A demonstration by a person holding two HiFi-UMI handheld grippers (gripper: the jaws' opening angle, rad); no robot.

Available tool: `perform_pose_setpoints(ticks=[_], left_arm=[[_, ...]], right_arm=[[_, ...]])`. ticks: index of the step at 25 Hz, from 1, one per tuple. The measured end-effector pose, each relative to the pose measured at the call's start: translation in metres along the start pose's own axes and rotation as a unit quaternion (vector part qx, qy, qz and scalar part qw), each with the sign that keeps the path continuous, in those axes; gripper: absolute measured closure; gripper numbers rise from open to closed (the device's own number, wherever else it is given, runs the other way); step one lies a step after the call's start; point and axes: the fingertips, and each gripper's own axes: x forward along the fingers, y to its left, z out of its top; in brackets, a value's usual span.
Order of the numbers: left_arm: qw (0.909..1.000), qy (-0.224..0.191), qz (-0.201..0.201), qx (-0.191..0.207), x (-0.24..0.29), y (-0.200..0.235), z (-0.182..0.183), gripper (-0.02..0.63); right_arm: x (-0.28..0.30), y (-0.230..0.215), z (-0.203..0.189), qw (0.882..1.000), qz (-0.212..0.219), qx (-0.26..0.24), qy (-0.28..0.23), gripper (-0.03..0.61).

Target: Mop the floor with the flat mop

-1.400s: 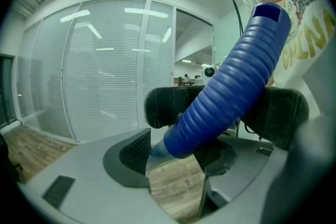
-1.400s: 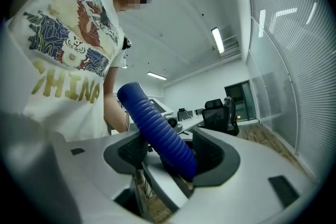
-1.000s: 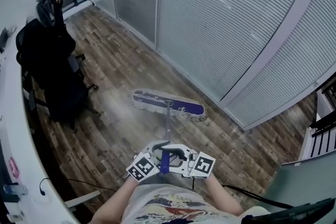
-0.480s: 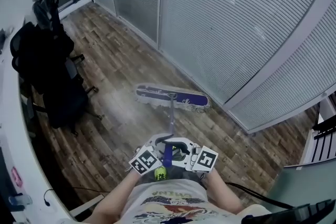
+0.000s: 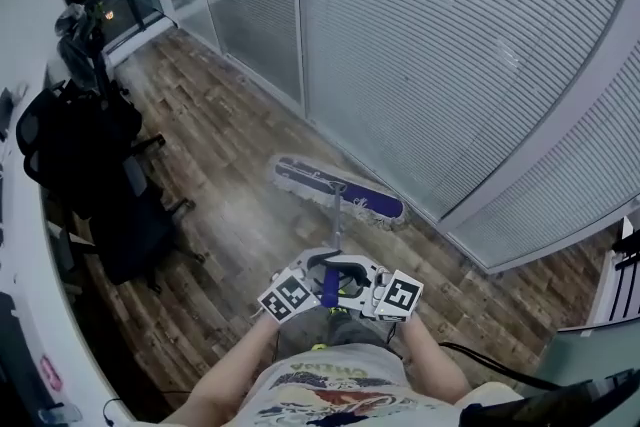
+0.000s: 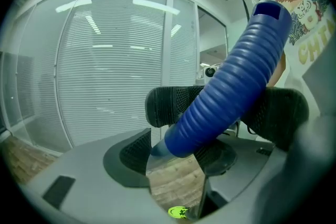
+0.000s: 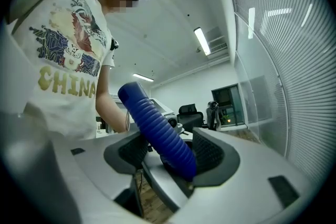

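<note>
A big glass wall (image 5: 450, 45) with thin white blinds fills the top and right side of the head view. Below it lies the brown wood floor (image 5: 230, 145). Some black chairs (image 5: 90, 165) stand at the left, well apart from the wall. At the bottom is the person in a white shirt (image 5: 330, 395) with a picture on it.

The flat mop (image 5: 338, 205) is out in front of the person. Its long mop head (image 5: 338, 192) lies flat on the floor, a bit slanted, close to the bottom of the glass wall. The head is purple on top with a pale fringe round it. A thin grey pole (image 5: 336, 227) goes from the middle of the head back up to the two tools.

The left gripper (image 6: 176, 153) and the right gripper (image 7: 173, 157) sit side by side, just in front of the person's tummy. Both pinch the blue grip (image 5: 329, 287) at the top of the pole. The grip is ribbed and thick, and it slants up between the dark pads. The left gripper pinches the grip's low end. The right gripper pinches it too, with the top end sticking up past the jaws.
</note>
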Motion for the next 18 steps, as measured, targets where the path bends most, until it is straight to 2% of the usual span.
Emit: perform_pose_setpoints(ticks=[5, 9, 14, 18], left_arm=[[1.0000, 0.007, -0.004, 0.005, 0.033, 0.044, 0.009, 0.394], [0.9999, 0.013, 0.000, -0.001, 0.035, 0.055, 0.013, 0.394], [0.9997, 0.011, 0.017, -0.015, 0.019, 0.026, 0.000, 0.388], [0.9996, 0.012, 0.021, -0.014, -0.006, -0.017, -0.016, 0.385]], right_arm=[[-0.010, -0.055, 0.000, 1.000, -0.010, 0.014, 0.005, 0.328], [-0.008, -0.068, 0.004, 1.000, -0.010, 0.025, 0.009, 0.324], [-0.007, -0.032, -0.006, 0.999, -0.001, 0.030, 0.024, 0.324], [-0.003, 0.020, -0.013, 0.999, -0.003, 0.036, 0.020, 0.322]])
